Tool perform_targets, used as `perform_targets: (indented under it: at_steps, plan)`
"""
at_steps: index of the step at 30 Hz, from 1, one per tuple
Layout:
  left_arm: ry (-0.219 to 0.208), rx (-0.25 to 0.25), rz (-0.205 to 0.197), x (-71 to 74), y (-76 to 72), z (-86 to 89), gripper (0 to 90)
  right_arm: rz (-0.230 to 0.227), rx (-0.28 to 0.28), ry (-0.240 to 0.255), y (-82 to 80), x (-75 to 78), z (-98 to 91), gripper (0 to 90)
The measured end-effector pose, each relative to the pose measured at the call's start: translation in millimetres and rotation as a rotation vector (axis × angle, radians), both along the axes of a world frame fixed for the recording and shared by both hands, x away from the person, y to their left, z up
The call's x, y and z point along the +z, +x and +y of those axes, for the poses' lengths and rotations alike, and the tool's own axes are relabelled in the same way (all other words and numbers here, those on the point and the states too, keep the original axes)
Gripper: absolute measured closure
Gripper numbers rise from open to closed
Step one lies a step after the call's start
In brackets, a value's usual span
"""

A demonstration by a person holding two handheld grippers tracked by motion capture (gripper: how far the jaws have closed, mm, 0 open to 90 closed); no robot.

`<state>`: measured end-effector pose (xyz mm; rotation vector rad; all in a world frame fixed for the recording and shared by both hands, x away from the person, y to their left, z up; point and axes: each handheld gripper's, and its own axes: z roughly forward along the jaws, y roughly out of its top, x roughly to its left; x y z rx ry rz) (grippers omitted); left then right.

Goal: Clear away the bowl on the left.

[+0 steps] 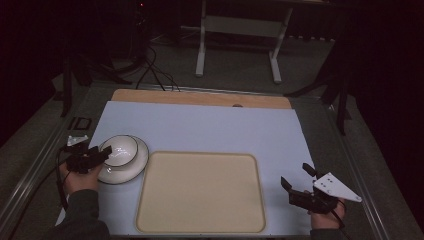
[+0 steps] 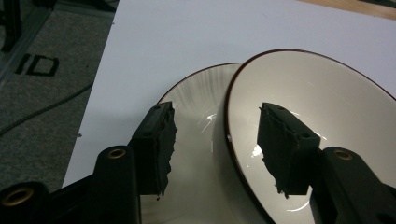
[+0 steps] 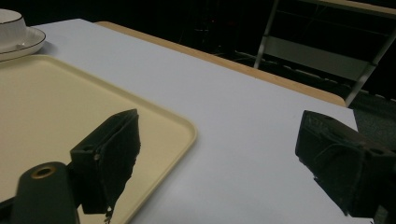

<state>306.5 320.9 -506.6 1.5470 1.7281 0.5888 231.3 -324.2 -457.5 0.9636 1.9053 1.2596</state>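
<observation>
Bowl (image 1: 120, 150) seated on plate (image 1: 131, 169) at tabletop (image 1: 210, 127) left, beside tray (image 1: 200, 192). Bowl rim is straddled by left hand-held gripper (image 1: 102, 154), jaws apart, not clamped. Right hand-held gripper (image 1: 295, 177) is held apart above tabletop right of tray.

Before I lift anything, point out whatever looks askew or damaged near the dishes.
The white dark-rimmed bowl sits off-centre on its white saucer, pushed toward one side. No chips, cracks or spills show.
</observation>
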Motion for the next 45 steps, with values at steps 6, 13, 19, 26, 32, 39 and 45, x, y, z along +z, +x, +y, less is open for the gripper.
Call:
perform_targets:
  at_steps: [6, 13, 19, 26, 32, 39, 45]
  plan:
    - [-0.031, -0.022, 0.017, -2.8, 2.3, 0.1, 53.0, 0.0, 0.001, 0.0, -0.2, 0.1, -0.1, 13.6]
    - [-0.039, -0.035, 0.037, -5.4, 4.3, -0.5, 58.4, -0.004, 0.001, 0.002, -0.5, 0.4, -0.2, 13.6]
    - [-0.06, -0.036, 0.045, -6.6, 5.5, 0.4, 61.3, -0.003, 0.002, 0.002, -0.5, 0.5, -0.2, 13.6]
    - [-0.095, -0.05, 0.05, -7.5, 6.0, 0.8, 68.8, -0.004, 0.001, 0.005, -0.9, 0.7, -0.4, 13.6]
    - [-0.115, -0.049, 0.054, -7.9, 5.9, 2.8, 71.1, -0.005, 0.001, 0.005, -1.0, 0.7, -0.5, 13.6]
    - [-0.118, -0.058, 0.064, -7.1, 5.4, 2.8, 74.2, -0.005, 0.0, 0.006, -1.2, 0.8, -0.5, 13.6]
    - [-0.138, -0.058, 0.068, -6.6, 4.8, 3.5, 78.7, -0.006, 0.0, 0.006, -1.3, 0.9, -0.7, 13.6]
